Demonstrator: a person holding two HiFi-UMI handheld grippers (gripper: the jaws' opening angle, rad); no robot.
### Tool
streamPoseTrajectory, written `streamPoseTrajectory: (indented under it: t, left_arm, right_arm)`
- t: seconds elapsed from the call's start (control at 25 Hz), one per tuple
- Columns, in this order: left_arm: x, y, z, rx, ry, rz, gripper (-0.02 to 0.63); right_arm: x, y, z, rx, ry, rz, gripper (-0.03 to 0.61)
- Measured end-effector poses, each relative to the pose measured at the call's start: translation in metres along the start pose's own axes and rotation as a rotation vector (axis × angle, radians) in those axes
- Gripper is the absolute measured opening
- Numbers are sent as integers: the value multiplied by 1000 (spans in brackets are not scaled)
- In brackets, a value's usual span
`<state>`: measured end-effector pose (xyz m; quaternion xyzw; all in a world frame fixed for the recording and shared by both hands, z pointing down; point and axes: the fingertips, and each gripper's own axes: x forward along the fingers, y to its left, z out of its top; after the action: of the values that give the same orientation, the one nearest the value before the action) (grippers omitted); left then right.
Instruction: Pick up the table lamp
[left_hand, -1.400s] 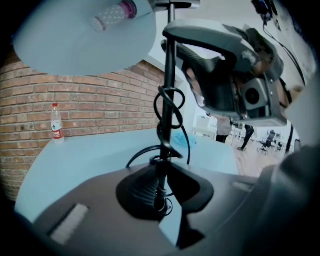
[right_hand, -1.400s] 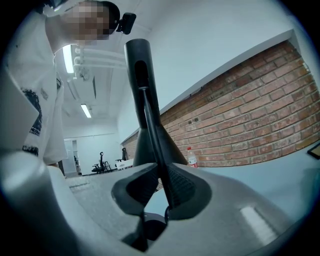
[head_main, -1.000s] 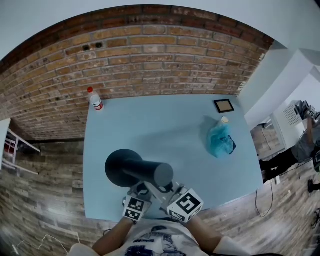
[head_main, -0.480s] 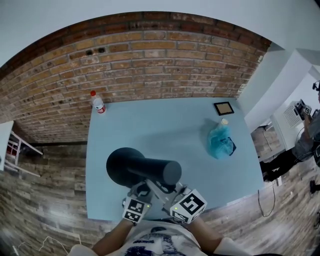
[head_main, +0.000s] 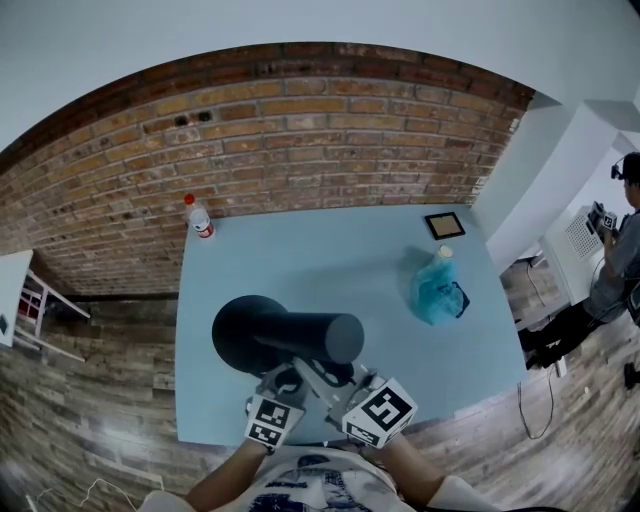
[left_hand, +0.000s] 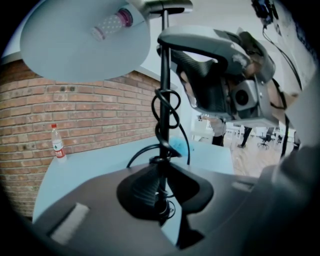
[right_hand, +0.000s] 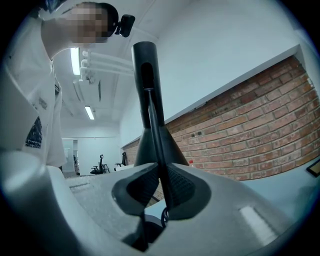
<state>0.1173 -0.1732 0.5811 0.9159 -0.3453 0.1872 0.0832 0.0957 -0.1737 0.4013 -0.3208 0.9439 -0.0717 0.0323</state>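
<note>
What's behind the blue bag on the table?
A dark-framed square lies behind the blue bag, apart from it. A pale cap pokes out; the rest is covered.

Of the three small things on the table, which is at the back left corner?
The red-capped bottle; the blue bag and the framed square lie toward the right.

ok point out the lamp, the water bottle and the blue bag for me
lamp (head_main: 250, 335), head view, on its wide black round end
water bottle (head_main: 199, 220), head view, on its body below the red cap
blue bag (head_main: 437, 292), head view, on the bag's middle
</note>
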Motion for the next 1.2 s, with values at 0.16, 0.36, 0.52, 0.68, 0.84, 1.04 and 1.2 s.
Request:
streamPoseTrajectory:
  t: [0.16,0.36,0.52,0.68,0.84,1.04,1.2]
  left_arm:
    - [0,1,9,1,-10,2,37]
    - [0,7,18,4,-9,9,37]
    - [-4,12,22,1,-8,11,37]
    - [-5,16,28,7,-10,14,37]
    - [-4,19,31,16,-9,19,37]
    - [-5,19,36,23,-13,18,37]
    - [-6,20,38,27,-12,16,36]
  right_arm:
    - [1,-3,8,-8,-5,6,46]
    - [4,-7,18,-17,-19,14,44]
    - [9,-6,23,-22,-23,23,43]
    - [12,-9,29,-23,-28,27,41]
    - [13,-11,32,-36,-28,38,40]
    - [13,-12,37,-37,-33,36,40]
    - [13,-12,39,-40,-34,41,40]
